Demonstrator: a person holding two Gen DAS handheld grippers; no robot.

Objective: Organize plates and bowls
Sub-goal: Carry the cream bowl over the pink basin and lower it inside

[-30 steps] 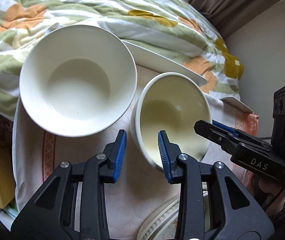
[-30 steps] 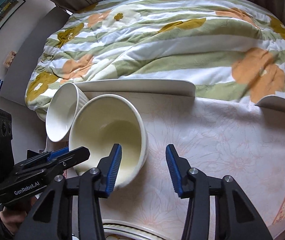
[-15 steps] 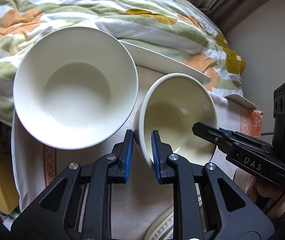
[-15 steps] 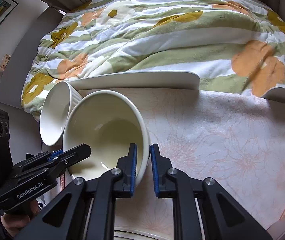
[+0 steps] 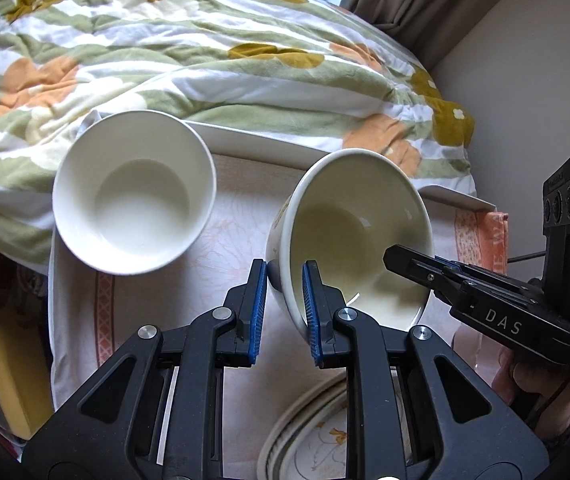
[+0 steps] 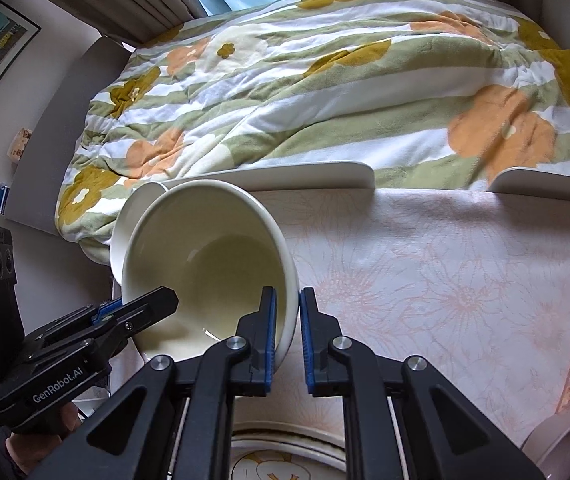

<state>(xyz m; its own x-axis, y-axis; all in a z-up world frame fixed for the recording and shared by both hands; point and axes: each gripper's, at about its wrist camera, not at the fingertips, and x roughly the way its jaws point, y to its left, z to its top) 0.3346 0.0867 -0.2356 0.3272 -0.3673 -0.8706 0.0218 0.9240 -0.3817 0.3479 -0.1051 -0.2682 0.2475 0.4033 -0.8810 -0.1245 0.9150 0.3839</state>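
A cream bowl (image 5: 349,236) is held tilted above the cloth-covered table, gripped from both sides. My left gripper (image 5: 283,312) is shut on its left rim. My right gripper (image 6: 285,328) is shut on its right rim; the bowl also shows in the right wrist view (image 6: 209,268). A larger white bowl (image 5: 133,192) stands on the table to the left; only its edge (image 6: 125,216) shows behind the cream bowl in the right wrist view. A patterned plate (image 5: 317,436) lies at the near edge, below the grippers.
A flat white plate (image 6: 285,176) lies at the table's far edge and a second one (image 6: 545,184) at the far right. A floral quilt (image 6: 325,92) covers the bed behind. A floral cloth (image 6: 425,280) covers the table.
Both grippers closed on the cream bowl's rim, then lifted and tilted it. It now sits farther from the large white bowl.
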